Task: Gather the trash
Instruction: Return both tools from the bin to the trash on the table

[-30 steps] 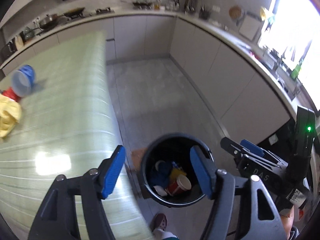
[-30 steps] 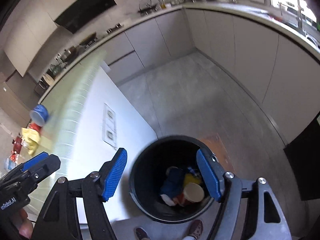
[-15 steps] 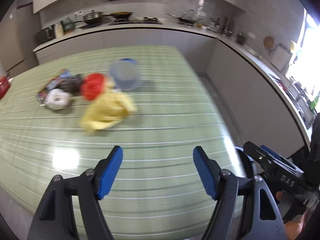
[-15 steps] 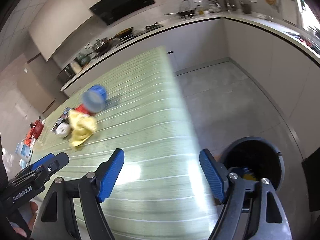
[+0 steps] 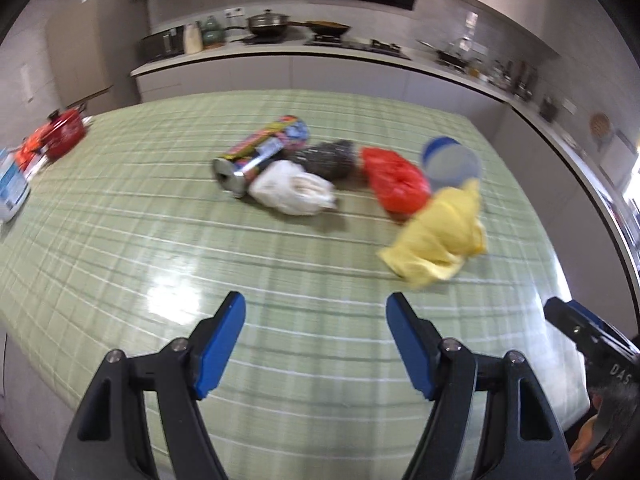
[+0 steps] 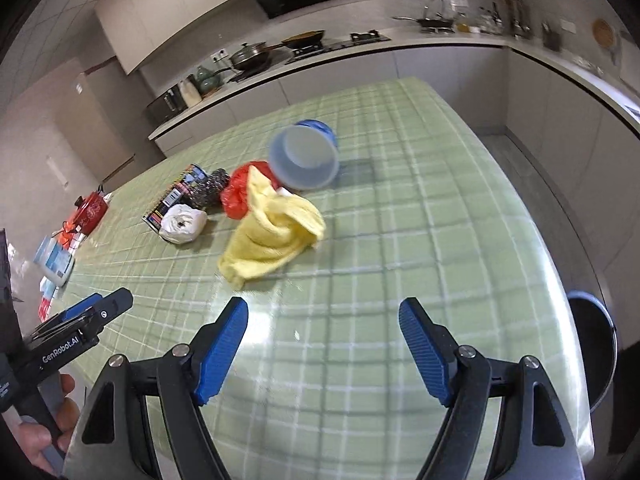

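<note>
A pile of trash lies on the green checked table [image 5: 160,240]: a printed can [image 5: 260,152] on its side, a white crumpled bag [image 5: 292,188], a dark grey wad [image 5: 328,158], a red bag [image 5: 394,184], a yellow cloth [image 5: 440,236] and a tipped blue cup [image 5: 452,162]. My left gripper [image 5: 316,336] hovers open and empty over the near table, short of the pile. My right gripper [image 6: 322,340] is open and empty too, with the yellow cloth [image 6: 272,232] and blue cup [image 6: 306,156] ahead. The black bin [image 6: 592,340] stands on the floor past the table's right edge.
A red pot [image 5: 66,132] and white packets [image 5: 12,184] sit at the table's far left. Kitchen counters with pans [image 5: 268,24] run along the back wall and the right side. A hand [image 6: 44,428] holds the left gripper at the lower left of the right wrist view.
Both grippers swung from above the bin over to the table and now face the trash pile. The bin has slid to the right edge of the right wrist view. Both stay empty.
</note>
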Demonstrator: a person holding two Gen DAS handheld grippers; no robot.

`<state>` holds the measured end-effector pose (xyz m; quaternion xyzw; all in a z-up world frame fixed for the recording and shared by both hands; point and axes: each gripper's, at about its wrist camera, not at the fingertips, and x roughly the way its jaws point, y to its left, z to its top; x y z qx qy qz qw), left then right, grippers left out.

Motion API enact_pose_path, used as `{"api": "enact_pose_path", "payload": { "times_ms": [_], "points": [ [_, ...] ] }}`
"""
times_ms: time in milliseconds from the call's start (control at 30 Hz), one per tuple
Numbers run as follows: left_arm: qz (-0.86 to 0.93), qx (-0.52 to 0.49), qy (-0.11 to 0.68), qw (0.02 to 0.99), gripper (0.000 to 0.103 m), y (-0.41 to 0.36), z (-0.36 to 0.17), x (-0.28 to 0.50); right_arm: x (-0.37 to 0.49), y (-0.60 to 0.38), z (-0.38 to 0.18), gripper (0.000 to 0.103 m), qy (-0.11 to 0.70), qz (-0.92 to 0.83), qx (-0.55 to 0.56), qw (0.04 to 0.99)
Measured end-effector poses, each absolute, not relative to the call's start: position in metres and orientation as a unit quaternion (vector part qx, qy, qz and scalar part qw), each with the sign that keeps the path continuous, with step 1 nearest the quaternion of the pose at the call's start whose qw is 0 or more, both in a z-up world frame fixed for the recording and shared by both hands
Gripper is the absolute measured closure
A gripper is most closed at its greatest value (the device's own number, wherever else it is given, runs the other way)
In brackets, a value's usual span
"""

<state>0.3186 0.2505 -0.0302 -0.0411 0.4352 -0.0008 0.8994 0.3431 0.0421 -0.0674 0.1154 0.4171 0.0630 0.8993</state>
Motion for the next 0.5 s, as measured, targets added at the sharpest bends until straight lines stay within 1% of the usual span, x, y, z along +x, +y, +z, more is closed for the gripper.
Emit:
{"api": "enact_pose_path", "payload": {
  "times_ms": [167,500],
  "points": [
    [0.028,-0.050,0.430,0.901,0.029,0.270,-0.027,0.330,0.369,0.050,-0.065,0.023,0.409,0.085,0.128,0.900],
    [0.035,-0.038,0.429,0.902,0.029,0.271,-0.024,0.352,0.398,0.057,-0.062,0.023,0.410,0.089,0.129,0.898]
  ]
}}
